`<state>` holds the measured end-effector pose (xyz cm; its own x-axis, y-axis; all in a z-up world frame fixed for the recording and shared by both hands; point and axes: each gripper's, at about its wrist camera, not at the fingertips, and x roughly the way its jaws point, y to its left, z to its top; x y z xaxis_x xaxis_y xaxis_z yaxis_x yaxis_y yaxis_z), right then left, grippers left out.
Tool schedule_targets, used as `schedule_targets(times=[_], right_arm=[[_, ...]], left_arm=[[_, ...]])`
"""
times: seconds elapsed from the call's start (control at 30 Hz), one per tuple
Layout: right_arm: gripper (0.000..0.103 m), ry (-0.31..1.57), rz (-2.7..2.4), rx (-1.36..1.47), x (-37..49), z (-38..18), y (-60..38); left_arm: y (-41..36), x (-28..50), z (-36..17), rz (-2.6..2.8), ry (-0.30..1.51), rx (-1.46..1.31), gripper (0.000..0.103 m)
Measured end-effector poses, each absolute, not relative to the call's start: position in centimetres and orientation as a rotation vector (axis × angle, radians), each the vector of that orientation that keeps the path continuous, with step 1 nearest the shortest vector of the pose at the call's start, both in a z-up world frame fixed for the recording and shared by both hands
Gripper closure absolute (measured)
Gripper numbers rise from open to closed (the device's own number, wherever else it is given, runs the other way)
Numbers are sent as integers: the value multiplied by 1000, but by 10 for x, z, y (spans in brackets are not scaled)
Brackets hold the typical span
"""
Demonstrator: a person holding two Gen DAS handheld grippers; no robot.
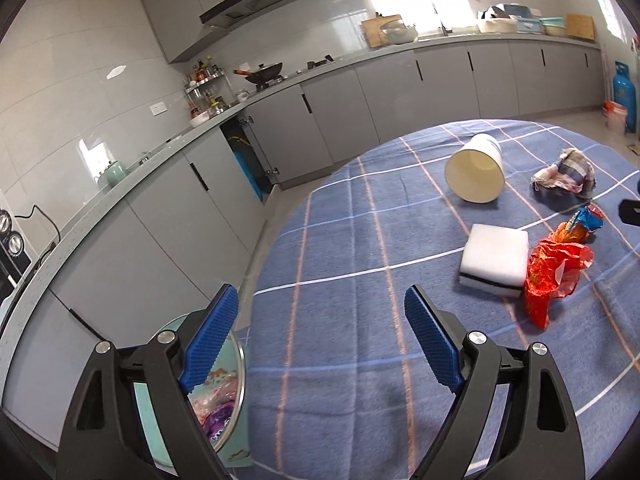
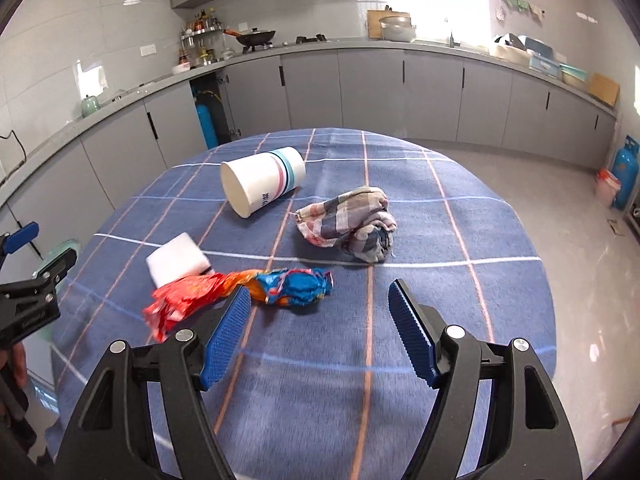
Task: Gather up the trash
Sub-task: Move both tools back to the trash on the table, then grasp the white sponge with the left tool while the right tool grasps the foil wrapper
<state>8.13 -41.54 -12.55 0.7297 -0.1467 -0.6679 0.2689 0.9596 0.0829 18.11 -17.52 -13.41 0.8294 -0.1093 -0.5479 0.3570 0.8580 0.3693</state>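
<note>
On the blue checked tablecloth [image 2: 320, 360] lie a tipped white paper cup [image 2: 262, 180] [image 1: 476, 174], a white sponge [image 2: 176, 263] [image 1: 494, 260], a crumpled red-orange and blue snack wrapper [image 2: 240, 292] [image 1: 556, 268] and a crumpled plaid cloth [image 2: 352, 228] [image 1: 564, 174]. My right gripper [image 2: 320, 300] is open and empty, just in front of the wrapper's blue end. My left gripper [image 1: 320, 308] is open and empty over the table's left edge, above a mint-green trash bin [image 1: 228, 392] with wrappers inside. The left gripper also shows in the right wrist view [image 2: 24, 272].
Grey kitchen cabinets and counter [image 1: 360, 80] run along the far walls, with a wok [image 1: 262, 72] on the stove. One cabinet door stands open. A blue gas cylinder [image 2: 624, 172] stands on the floor at right.
</note>
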Motion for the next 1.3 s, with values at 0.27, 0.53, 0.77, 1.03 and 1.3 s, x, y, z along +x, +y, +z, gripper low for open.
schedule_targets(times=[0.27, 0.53, 0.77, 1.03, 1.3], right_arm=[[33, 743, -217, 192, 106, -127, -413], [33, 738, -150, 232, 120, -120, -356], [78, 855, -139, 220, 138, -145, -327], [85, 901, -111, 121, 86, -134, -353], [63, 871, -201, 140, 60, -137, -400]], left_arm=[[-171, 192, -143, -248, 559, 481, 18], [-151, 206, -143, -200, 565, 432, 18], [-133, 201, -141, -219, 564, 388, 13], [-150, 200, -139, -291, 578, 361, 13], [-217, 190, -144, -456, 582, 402, 12]])
